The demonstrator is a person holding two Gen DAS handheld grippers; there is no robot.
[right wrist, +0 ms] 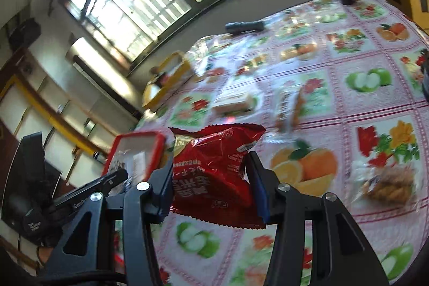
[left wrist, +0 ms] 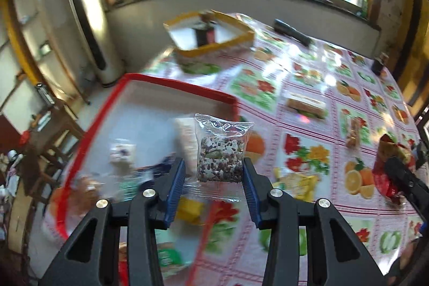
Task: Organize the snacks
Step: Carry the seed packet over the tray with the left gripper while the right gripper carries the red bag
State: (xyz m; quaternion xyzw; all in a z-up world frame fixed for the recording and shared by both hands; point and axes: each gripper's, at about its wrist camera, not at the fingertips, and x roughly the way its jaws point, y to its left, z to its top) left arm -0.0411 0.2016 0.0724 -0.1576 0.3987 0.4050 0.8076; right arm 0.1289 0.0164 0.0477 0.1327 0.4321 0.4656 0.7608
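Blue-padded fingers of the left gripper [left wrist: 213, 173] pointed steeply down, clamped on a clear-wrapped grain bar [left wrist: 220, 157] held above the red-rimmed tray [left wrist: 185, 86] at the edge of the fruit-patterned surface [left wrist: 308, 103]. The right gripper [right wrist: 210, 178], angled less steeply, gripped a red snack packet [right wrist: 214, 168] between its fingers, clear of the surface. A yellow-rimmed box [left wrist: 214, 44] stood farther back. Other snacks lay scattered, blurred.
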